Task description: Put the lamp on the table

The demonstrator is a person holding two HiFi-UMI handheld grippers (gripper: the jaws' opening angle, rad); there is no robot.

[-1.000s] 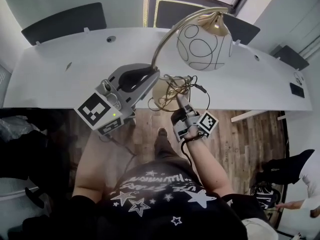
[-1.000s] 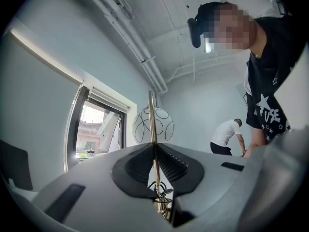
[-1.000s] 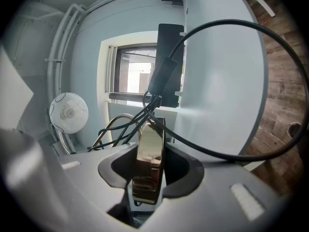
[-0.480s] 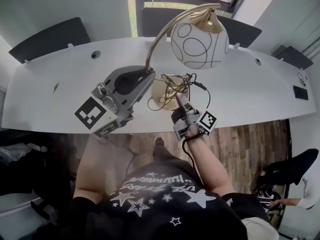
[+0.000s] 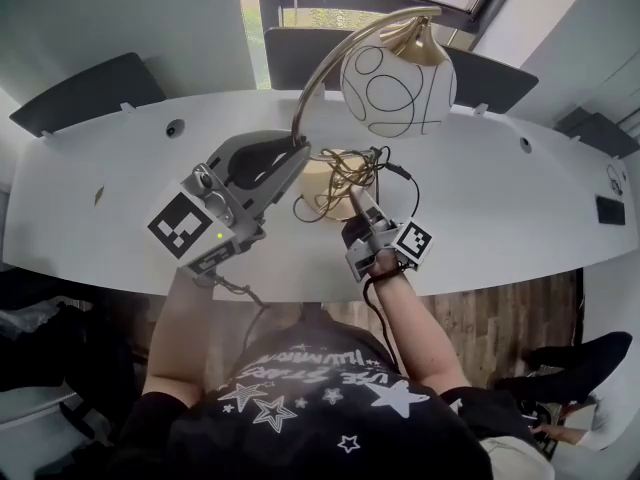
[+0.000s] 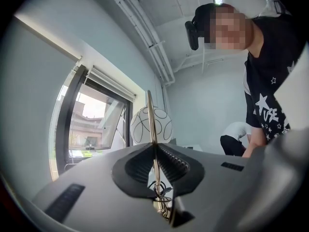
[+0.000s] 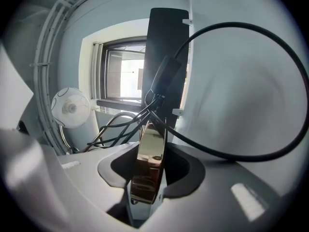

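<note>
Lamp (image 5: 395,90) over table (image 5: 500,203) in head view | left claw (image 6: 155,151) pinches stem (image 6: 151,120) | right claw (image 7: 154,149) grips brass base (image 7: 150,166)

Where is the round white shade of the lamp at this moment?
The shade hangs at top centre of the head view from the curved brass arm, above the white table, just beyond the left hand-held gripper that clamps this arm.

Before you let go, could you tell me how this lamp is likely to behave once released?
The lamp probably tips easily: its big globe shade hangs high and off-centre. The shade looks like glass, so likely fragile. The loose cord is floppy and may snag.
</note>
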